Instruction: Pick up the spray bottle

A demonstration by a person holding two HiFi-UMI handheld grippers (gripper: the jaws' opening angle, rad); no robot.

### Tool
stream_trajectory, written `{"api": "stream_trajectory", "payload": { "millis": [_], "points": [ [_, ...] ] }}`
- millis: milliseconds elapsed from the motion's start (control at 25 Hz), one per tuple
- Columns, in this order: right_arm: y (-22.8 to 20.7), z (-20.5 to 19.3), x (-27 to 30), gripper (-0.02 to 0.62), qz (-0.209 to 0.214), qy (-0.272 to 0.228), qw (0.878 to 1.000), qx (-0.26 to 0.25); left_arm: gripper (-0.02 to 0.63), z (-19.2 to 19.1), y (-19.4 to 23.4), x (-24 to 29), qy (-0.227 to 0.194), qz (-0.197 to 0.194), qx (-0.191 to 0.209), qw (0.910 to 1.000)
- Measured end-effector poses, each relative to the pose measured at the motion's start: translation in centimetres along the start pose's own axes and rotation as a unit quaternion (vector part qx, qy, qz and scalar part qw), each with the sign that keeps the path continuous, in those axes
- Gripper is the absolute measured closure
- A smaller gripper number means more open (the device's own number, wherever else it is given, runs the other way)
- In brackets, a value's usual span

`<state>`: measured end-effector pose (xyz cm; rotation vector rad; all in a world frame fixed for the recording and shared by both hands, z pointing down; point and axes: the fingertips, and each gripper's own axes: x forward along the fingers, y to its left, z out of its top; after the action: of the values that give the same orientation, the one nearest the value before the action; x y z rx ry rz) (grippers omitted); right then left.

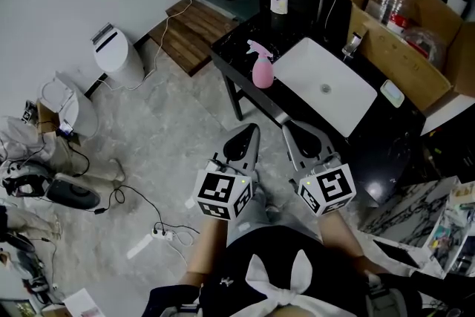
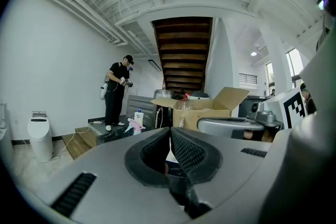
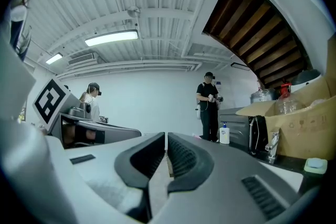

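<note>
Closest in, grey left gripper (image 1: 251,131) and grey right gripper (image 1: 288,128) side by side — jaws of each pressed together, gripping nothing. Well beyond their tips, pink plastic spray bottle (image 1: 261,65) upright on glossy black table (image 1: 234,47), just beside white rectangular sink (image 1: 304,67).

A black table (image 1: 236,47) is seen ahead of both grippers. A white basin (image 1: 323,85) is set into it beyond the right gripper (image 1: 286,127). A pink spray bottle (image 1: 261,64) is stood upright beyond the left gripper (image 1: 253,128), just beside the basin.
</note>
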<state>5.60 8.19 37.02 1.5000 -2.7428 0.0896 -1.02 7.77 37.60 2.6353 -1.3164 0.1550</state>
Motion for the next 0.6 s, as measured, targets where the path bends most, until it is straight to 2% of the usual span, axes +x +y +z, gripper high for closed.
{"api": "stream_trajectory", "payload": {
  "millis": [280, 320, 440, 600],
  "points": [
    [-1.2, 0.2, 3.5, 0.561, -0.002, 0.0, 1.0, -0.006, 0.578, 0.4, 3.0, 2.0, -0.002, 0.002, -0.008, 1.0],
    [-1.5, 0.3, 4.2, 0.549, -0.004, 0.002, 1.0, -0.006, 0.578, 0.6, 3.6, 2.4, -0.003, 0.002, -0.009, 1.0],
    [-2.4, 0.4, 6.2, 0.434, -0.006, 0.008, 1.0, -0.003, 0.578, 1.3, 5.4, 3.6, -0.008, 0.002, -0.015, 0.9998],
    [-3.4, 0.7, 8.2, 0.416, -0.009, 0.01, 1.0, -0.004, 0.578, 1.9, 7.3, 5.2, -0.011, -0.003, -0.027, 0.9996]
  ]
}}
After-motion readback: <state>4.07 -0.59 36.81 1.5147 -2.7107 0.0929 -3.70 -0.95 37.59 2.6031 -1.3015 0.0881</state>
